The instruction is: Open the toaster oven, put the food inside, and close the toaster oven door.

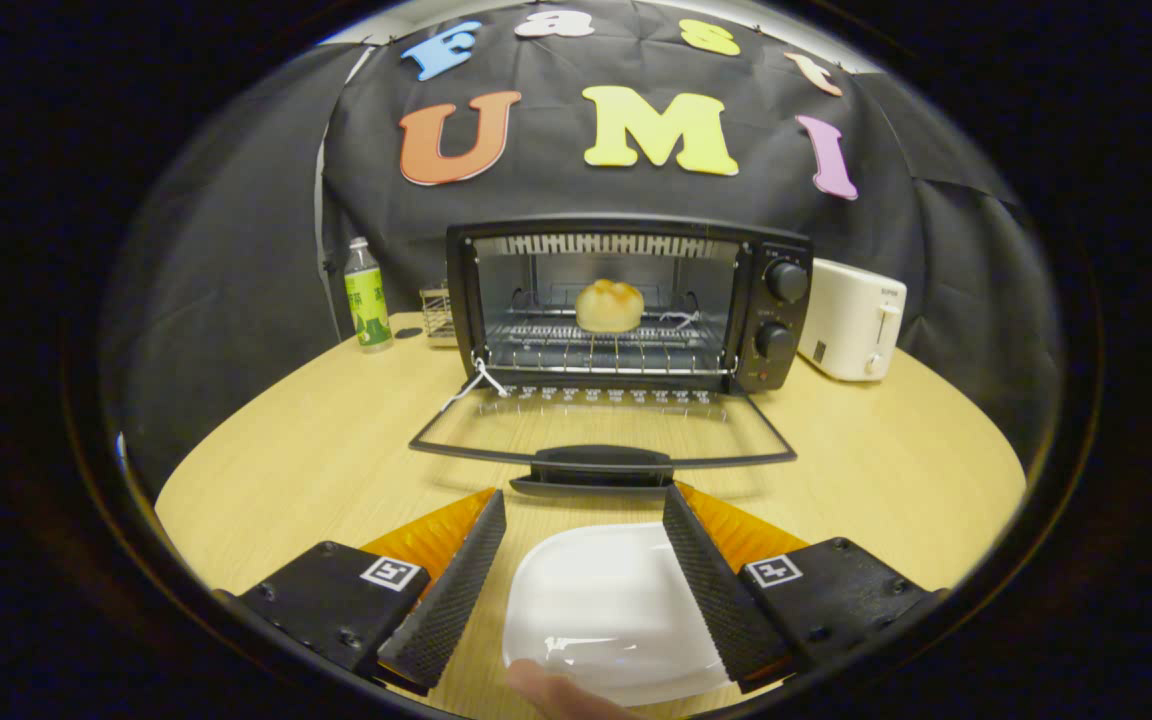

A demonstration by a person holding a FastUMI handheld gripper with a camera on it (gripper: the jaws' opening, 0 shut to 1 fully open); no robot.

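Observation:
The black toaster oven (pixel 781 250) stands at the back of the wooden table, its glass door (pixel 601 425) folded down flat towards me. A golden bread roll (pixel 609 305) rests on the wire rack inside. The door's black handle (pixel 601 465) lies just ahead of my fingertips. My gripper (pixel 584 505) is open above the table, nothing held between its fingers. Under the gap between the fingers lies an empty white plate (pixel 606 600).
A green-labelled bottle (pixel 367 295) and a small wire holder (pixel 436 312) stand left of the oven. A white toaster (pixel 851 320) sits to its right. A fingertip (pixel 556 692) shows at the plate's near rim. A white string hangs at the door's left hinge (pixel 476 382).

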